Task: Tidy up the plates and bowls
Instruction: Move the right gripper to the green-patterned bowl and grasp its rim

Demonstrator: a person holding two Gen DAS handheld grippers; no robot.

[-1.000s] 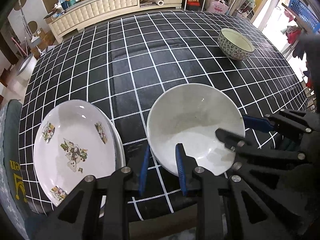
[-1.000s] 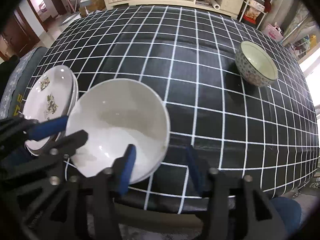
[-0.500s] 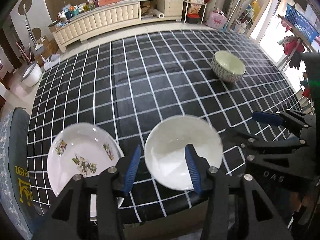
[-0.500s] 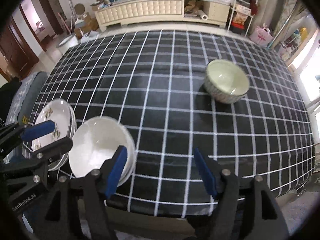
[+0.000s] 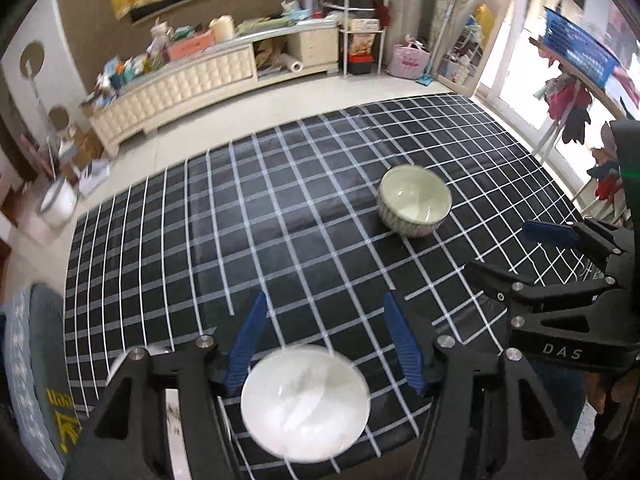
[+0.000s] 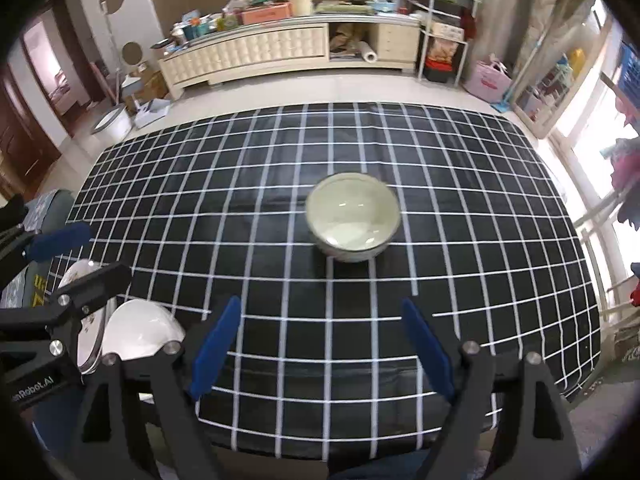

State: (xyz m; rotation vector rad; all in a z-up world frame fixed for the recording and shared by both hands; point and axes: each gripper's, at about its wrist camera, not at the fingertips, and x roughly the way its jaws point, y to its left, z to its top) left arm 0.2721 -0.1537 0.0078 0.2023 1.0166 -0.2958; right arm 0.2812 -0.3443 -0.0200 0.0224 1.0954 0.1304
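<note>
The white bowl (image 5: 305,403) sits on the checked tablecloth (image 5: 304,216) at the near edge, blurred in my left wrist view and lying below the gap between the left gripper (image 5: 325,340) fingers, which do not touch it. From the right wrist view I see only part of that bowl (image 6: 141,335); black linkage covers its lower side. Just left of it is the flowered plate (image 6: 89,322), mostly hidden behind the left gripper's arm, and I think there is a second rim under it, though I cannot be sure. In the left view the plate is a mere sliver between the black fingers. The patterned bowl (image 6: 353,216) stands alone, well apart toward the table's middle, upright, its outer pattern too smeared to read.

Both tools are released: the left gripper's jaws have just been opening with nothing clamped, and the right gripper (image 6: 320,346) has its jaws spread wide over bare cloth, also just opened, with nothing between them.

Compared with 1 second ago, when both pairs of fingers were on the white bowl's rim, the bowl now looks smaller and lower in each view and more of the room shows. The right gripper (image 5: 532,256) appears at the right edge of the left view.
</note>
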